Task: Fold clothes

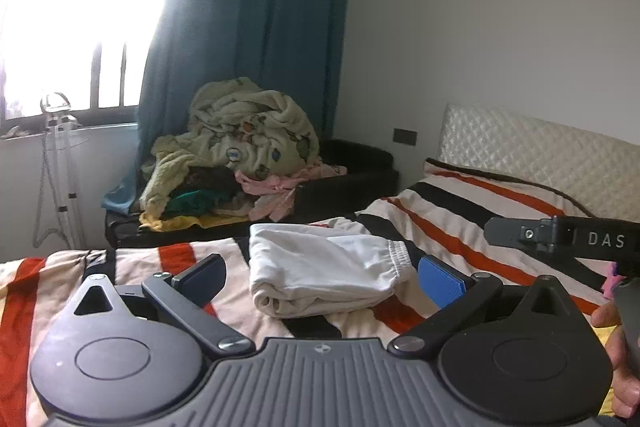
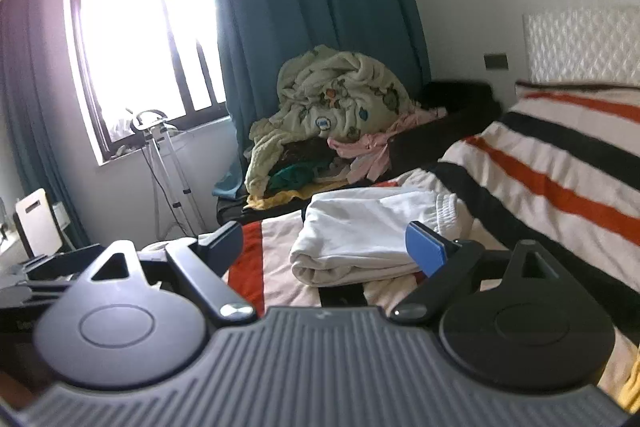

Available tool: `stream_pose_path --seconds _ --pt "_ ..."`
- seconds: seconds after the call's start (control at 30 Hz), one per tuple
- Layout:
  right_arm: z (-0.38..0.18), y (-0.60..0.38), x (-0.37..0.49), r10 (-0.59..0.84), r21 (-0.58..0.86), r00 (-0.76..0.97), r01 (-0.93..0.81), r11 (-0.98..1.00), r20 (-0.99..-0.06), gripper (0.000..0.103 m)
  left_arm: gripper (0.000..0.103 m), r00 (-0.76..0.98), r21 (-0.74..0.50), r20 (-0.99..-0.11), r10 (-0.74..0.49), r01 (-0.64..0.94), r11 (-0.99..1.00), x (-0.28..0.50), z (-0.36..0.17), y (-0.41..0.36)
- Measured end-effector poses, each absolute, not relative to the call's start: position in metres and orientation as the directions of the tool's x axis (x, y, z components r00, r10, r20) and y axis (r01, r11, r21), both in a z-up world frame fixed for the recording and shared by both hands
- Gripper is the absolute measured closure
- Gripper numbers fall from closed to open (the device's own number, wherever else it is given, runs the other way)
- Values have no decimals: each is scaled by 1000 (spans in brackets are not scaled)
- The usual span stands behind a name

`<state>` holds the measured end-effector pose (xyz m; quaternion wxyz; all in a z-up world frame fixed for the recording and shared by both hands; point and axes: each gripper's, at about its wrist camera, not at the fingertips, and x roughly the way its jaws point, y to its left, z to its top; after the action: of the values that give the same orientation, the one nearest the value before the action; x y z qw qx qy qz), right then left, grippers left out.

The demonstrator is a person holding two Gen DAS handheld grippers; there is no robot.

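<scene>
A folded white garment (image 1: 324,277) with an elastic waistband lies on the striped bedspread (image 1: 460,227); it also shows in the right wrist view (image 2: 368,241). My left gripper (image 1: 322,277) is open, its fingers either side of the garment's near edge, holding nothing. My right gripper (image 2: 324,245) is open and empty, with the garment just ahead between its fingers. The right gripper's body also shows at the right edge of the left wrist view (image 1: 560,233).
A heap of unfolded clothes and a pale green blanket (image 1: 240,143) sits on a dark bench beyond the bed, also in the right wrist view (image 2: 336,107). A blue curtain (image 1: 248,27), window and garment steamer stand (image 1: 60,155) are behind. The quilted headboard (image 1: 540,151) is at right.
</scene>
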<state>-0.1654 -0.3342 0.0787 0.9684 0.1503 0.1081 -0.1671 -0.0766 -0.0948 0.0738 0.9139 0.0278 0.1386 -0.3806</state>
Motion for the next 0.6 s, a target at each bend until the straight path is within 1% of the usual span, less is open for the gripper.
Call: stream_pose_path --seconds 0.17,0.3,0.43,0.6 --pt "56 -317 -179 -298 234 929 346 909 -218 14 0 693 -60 -244 -679 688 724 -95 61 -73" --pt "33 -307 -176 -316 203 924 359 911 -213 14 0 700 -63 -257 -666 676 734 -93 44 -67" --pt "17 -308 -168 -358 198 911 397 896 -207 14 0 718 -60 -265 -643 654 754 -85 31 -64" --pt "1 -311 -158 -375 198 909 408 891 -184 14 0 734 -51 -285 -617 631 774 -74 19 -68"
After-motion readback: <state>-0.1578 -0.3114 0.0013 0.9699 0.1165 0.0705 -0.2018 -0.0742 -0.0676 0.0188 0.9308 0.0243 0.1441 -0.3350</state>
